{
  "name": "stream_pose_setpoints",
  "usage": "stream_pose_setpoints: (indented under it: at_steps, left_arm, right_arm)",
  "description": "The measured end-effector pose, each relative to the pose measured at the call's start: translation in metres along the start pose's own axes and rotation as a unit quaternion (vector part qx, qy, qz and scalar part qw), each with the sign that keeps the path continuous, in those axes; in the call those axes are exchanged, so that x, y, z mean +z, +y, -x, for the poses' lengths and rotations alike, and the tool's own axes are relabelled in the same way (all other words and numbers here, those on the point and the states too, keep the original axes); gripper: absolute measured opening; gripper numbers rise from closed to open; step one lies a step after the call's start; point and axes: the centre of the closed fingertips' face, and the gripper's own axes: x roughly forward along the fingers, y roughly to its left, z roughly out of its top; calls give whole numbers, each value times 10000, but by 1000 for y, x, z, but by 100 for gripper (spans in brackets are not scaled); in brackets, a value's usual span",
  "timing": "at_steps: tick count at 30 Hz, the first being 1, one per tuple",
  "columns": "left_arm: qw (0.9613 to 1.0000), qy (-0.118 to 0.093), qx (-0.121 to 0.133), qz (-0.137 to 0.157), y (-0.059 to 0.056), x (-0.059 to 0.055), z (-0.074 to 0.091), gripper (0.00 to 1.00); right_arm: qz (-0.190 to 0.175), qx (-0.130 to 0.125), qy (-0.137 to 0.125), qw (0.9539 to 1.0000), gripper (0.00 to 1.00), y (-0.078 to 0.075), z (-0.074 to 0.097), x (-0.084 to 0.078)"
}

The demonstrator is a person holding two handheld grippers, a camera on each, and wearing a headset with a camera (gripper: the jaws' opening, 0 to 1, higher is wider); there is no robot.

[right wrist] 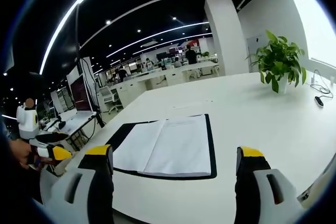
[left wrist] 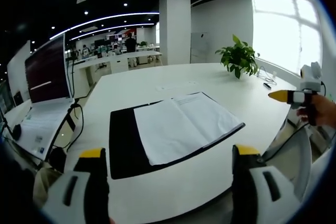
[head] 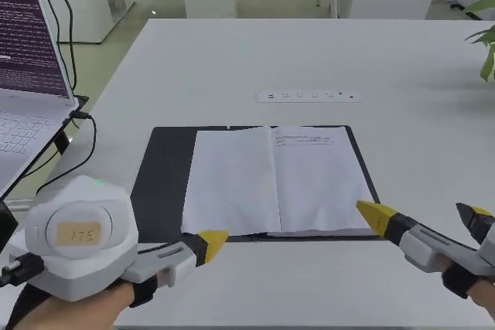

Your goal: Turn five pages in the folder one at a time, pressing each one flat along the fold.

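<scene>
Holding both grippers spread wide and empty over the near edge of the white counter (head: 309,59), you are facing the open folder (head: 158,183), which is lying flat straight ahead and between your hands. Its fold (head: 274,179) is running directly away from you, so any pressing stroke will likely be travelling along that line. The right gripper (head: 422,216) is hovering just beside the folder's near right corner, closer to the right-hand page (head: 321,183) than the left gripper (left wrist: 168,153), which is waiting off the near left corner by the blank left page (head: 232,183). The right gripper looks the better placed to lift that page's free edge. The sheets are looking thin, white and slightly bowed at the spine, resting on a matte black cover. A few lines of print are showing at the top of the right page. A laptop (head: 27,44) is glowing at far left and a power strip (head: 308,96) is lying beyond the folder.
</scene>
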Motion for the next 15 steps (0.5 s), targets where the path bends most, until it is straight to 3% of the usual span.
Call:
stream_pose_setpoints:
  at_steps: [4,7,15]
  left_arm:
    - [9997,159,-127,-121,-12,-2,-15,99]
    - [9991,262,-244,-206,-20,-3,-26,88]
    - [9962,384,-696,-360,-57,1,-73,81]
  right_arm:
    - [-89,11,5,10000,96,-4,1,-3]
    - [-116,4,33,9999,95,-7,1,-6]
    - [-15,-1,84,10000,93,-8,0,-13]
